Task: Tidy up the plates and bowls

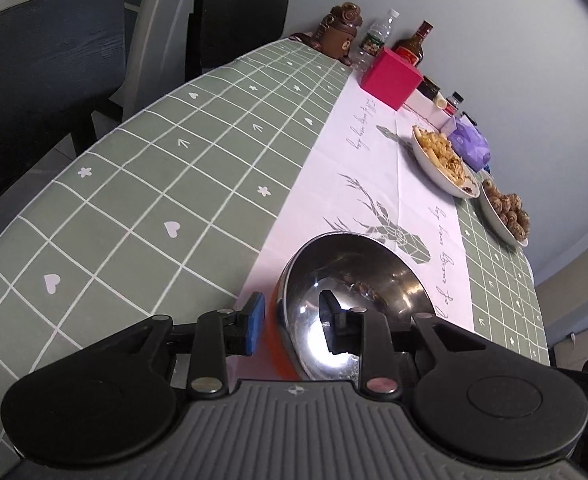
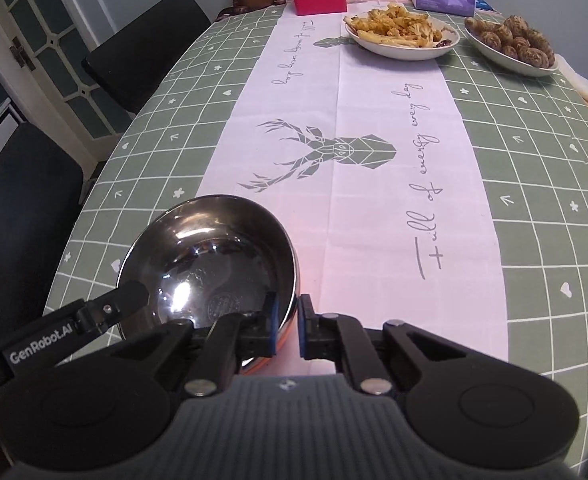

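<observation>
Counting one steel bowl (image 2: 208, 256) and two food plates (image 2: 403, 46).

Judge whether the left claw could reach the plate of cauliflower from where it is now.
Probably, but not at once: the left claw straddles the steel bowl's rim, and the cauliflower plate lies far up the runner, nothing between.

Steel bowl (image 1: 353, 280) near rim at 6 o'clock hidden behind left gripper (image 1: 294, 328) body; orange underside mostly covered. Labels on bottles (image 1: 409, 46) at 12 o'clock too small to read. Chair (image 2: 18, 216) at 9 o'clock cut by frame edge. Stamp (image 2: 224, 305) in bowl bottom illegible.
</observation>
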Motion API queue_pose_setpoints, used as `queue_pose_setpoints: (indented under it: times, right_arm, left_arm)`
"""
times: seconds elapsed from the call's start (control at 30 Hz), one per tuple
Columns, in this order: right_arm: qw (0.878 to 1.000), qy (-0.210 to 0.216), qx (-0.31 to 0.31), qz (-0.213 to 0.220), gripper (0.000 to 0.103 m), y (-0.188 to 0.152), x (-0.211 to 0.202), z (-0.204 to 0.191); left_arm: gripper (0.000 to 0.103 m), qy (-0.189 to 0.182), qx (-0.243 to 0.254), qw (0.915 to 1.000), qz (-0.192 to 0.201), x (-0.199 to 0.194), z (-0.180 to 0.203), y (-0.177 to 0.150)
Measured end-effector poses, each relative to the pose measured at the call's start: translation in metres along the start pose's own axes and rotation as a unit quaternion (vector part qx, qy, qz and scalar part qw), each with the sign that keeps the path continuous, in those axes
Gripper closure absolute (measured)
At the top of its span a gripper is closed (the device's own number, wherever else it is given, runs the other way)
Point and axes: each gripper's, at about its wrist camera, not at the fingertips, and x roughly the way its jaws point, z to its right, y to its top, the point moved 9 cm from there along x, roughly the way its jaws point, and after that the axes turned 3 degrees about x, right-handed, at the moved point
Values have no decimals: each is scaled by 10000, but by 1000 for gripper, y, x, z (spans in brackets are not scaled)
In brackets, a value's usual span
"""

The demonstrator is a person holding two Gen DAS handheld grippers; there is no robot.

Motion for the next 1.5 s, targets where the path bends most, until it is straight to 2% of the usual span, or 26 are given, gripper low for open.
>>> queue_pose_setpoints:
  times: [0.1,0.2,0.23,0.37,0.5,0.6,0.67,0.83,0.93,1.2,1.5]
  right_arm:
    - [9998,92,-143,-104,98,-4,-3,3]
    - [9990,31,-435,-120,98,-7,-6,5]
    - [9984,2,-549,-95,98,-7,-7,5]
    - [9982,-51,-578,-118,87,-8,-5,7]
    - [9988,-58,-444,-183,87,-11,-2,8]
    - [9990,-64,-396,-188,88,-13,-1,7]
    - [9992,-3,-335,-219,95,-15,-1,6]
    - [9992,-47,-213,-341,96,-21,-6,7]
    - [9991,-15,-200,-377,96,-24,-17,7]
    - [9993,61,-166,-328,96,-38,-65,15]
    - [10000,52,-26,-9,96,-50,-125,42]
  left_arm:
    - [70,96,165,9996,-199,4,4,-5]
    - [80,219,240,9982,-503,9,6,-12]
    - [80,226,252,9979,-550,9,6,-15]
    - [80,376,389,9970,-546,11,3,-19]
    - [80,432,423,9971,-470,14,0,-20]
    - [90,412,492,9969,-460,13,5,-22]
    - [91,546,577,9957,-477,12,8,-23]
    - [92,819,782,9914,-656,3,15,-26]
    - [92,873,896,9901,-628,-11,22,-25]
    - [92,814,984,9898,-623,-51,44,-35]
    - [92,445,1115,9920,-403,-88,84,-54]
